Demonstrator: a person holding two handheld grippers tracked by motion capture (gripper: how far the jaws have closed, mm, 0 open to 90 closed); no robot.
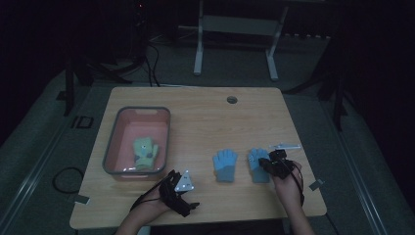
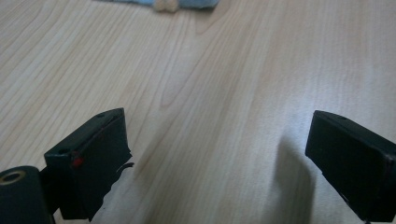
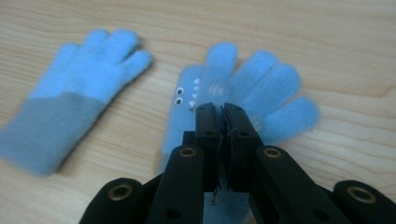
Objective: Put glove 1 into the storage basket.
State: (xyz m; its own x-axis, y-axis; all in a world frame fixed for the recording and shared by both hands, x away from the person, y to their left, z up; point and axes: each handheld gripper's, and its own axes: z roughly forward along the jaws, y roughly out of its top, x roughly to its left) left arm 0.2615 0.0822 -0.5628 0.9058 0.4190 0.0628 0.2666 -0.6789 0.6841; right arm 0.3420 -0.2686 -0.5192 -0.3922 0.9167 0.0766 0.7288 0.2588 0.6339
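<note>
Two blue gloves lie flat on the tabletop (image 1: 195,105), near its front edge and toward the right side. The right gripper (image 3: 217,109) hangs over the one nearer the right edge, the glove with the little face (image 3: 243,88). Its two black jaws are pressed together with nothing between them, and I can't tell if the tips touch the wool. The plain blue glove (image 3: 70,98) lies just beside it, not touching.

The left gripper (image 2: 217,154) rests low by the front edge, near the front corner of the tray (image 1: 111,142). Its jaws stand wide apart with only bare wood between them. A greenish glove (image 1: 146,152) already lies in that tray, close to the left edge of the tabletop.

The glove with the little face looks soft, fuzzy and very light. It will bend and flop when lifted, and it can't break. It lies flat, so the jaws would need to open first and then pinch some wool from above. The cuff or the middle of the palm looks like the best place to pinch, because the wool is thick there. A single finger would be a poor place, since the rest might dangle and swing.
</note>
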